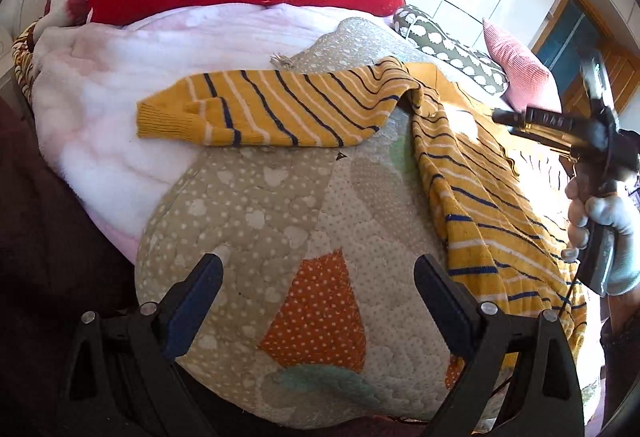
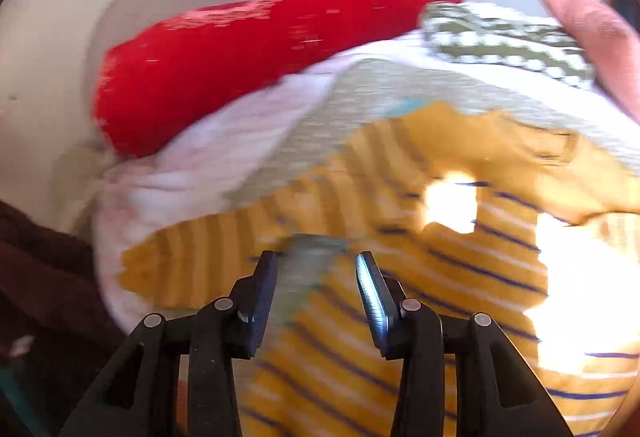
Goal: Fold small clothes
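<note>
yellow striped sweater (image 1: 460, 173) lies flat on the quilted bed (image 1: 256, 205), its sleeve (image 1: 260, 117) stretched sideways ahead of the left claw (image 1: 318, 277), spread and empty. right claw (image 2: 316, 277), half open and empty, hovers over the sweater body.

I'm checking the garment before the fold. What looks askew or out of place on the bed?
The yellow striped sweater is not flat: one sleeve stretches sideways onto the pink fleece blanket, and fabric bunches where it joins the body. Both the left gripper and right gripper are open, holding nothing.
</note>
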A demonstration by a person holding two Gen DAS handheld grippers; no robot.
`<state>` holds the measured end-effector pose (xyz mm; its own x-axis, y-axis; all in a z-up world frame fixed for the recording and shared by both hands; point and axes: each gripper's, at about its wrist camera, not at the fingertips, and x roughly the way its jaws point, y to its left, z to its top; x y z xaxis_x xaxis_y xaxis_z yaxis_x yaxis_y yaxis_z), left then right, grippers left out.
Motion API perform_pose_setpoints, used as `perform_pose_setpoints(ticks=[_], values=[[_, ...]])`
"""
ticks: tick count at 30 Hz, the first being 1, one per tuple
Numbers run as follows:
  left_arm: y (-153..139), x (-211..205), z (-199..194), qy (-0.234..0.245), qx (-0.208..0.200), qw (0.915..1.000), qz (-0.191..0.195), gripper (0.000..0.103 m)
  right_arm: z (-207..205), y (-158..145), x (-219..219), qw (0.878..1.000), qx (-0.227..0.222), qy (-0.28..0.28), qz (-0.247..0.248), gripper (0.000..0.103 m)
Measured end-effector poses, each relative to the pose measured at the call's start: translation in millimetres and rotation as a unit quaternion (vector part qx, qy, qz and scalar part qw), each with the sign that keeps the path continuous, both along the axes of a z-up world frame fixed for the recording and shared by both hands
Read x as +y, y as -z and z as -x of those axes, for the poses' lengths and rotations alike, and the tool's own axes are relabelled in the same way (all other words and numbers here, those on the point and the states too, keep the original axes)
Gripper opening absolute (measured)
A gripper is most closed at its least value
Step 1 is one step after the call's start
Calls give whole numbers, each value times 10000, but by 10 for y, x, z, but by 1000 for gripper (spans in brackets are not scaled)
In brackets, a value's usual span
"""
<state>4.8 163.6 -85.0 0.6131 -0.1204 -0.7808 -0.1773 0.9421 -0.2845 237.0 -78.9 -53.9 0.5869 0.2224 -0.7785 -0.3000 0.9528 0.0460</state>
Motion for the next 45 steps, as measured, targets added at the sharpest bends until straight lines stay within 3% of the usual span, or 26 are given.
perform_pose_setpoints(ticks=[2, 4, 7, 9, 11, 13, 15, 17, 21, 22, 23, 25, 26, 28, 30, 33, 34, 35, 36, 38, 39, 40, 45], values=[[24, -83, -41, 91, 35, 10000, 8, 96, -155, 206, -335, 9951, 23, 457, 880, 45], [25, -167, -64, 177, 59, 9998, 9, 96, -275, 396, -578, 9914, 219, 705, 1078, 45], [10, -278, -62, 297, 78, 9995, -104, 96, -418, 577, -818, 9855, 126, 1002, 1366, 44], [-21, -311, -51, 306, 61, 9994, -165, 96, -481, 589, -1070, 9869, 242, 1261, 978, 11], [-44, -312, -50, 282, 34, 9994, -185, 96, -459, 414, -1412, 9856, 144, 1662, 278, 10], [-45, -311, -64, 246, 57, 9995, -200, 96, -351, 208, -1816, 9761, -71, 2174, -30, 10], [-34, -314, -76, 261, 94, 9995, -121, 96, -217, 50, -2327, 9595, -249, 2803, -101, 10], [-15, -349, -98, 306, 143, 9994, -53, 96, -12, -57, -2904, 9350, -346, 3530, 41, 10], [3, -484, -120, 465, 203, 9987, 4, 96, 502, 1, -4035, 8583, 66, 5125, 245, 11], [5, -527, -125, 527, 210, 9984, 17, 96, 669, 25, -4216, 8454, 132, 5335, 202, 11], [9, -574, -131, 596, 222, 9980, 28, 96, 826, 30, -4309, 8424, 92, 5387, 79, 12], [43, -667, -168, 782, 303, 9965, 66, 96, 1078, 34, -4294, 8596, 98, 5099, -311, 21], [67, -714, -193, 879, 357, 9954, 106, 96, 1188, 47, -4210, 8751, 139, 4796, -629, 33], [112, -796, -240, 1072, 406, 9931, 240, 96, 1416, 117, -3847, 9059, 285, 3995, -1379, 47], [155, -886, -288, 1256, 421, 9907, 307, 96, 1611, 252, -3379, 9270, 573, 3186, -1892, 48], [175, -1008, -327, 1460, 404, 9878, 350, 96, 1911, 443, -2736, 9474, 910, 2414, -1895, 48], [169, -1050, -331, 1549, 399, 9864, 369, 96, 1983, 500, -2566, 9515, 980, 2262, -1843, 48], [160, -1092, -326, 1642, 406, 9849, 385, 88, 2053, 565, -2432, 9548, 983, 2152, -1797, 48], [149, -1130, -309, 1725, 415, 9835, 365, 52, 2132, 599, -2322, 9588, 906, 2099, -1689, 48], [166, -1210, -301, 1803, 623, 9815, 138, 14, 2241, 590, -2147, 9663, 730, 1979, -1477, 44], [158, -1207, -284, 1786, 636, 9817, 169, 12, 2260, 600, -2119, 9662, 757, 1853, -1625, 19], [142, -1199, -259, 1770, 628, 9821, 144, 12, 2261, 628, -2147, 9628, 822, 1798, -1844, 10], [-19, -1124, -66, 1750, 617, 9826, 40, 10, 2503, 585, -2412, 9477, 755, 2031, -2344, 8]])
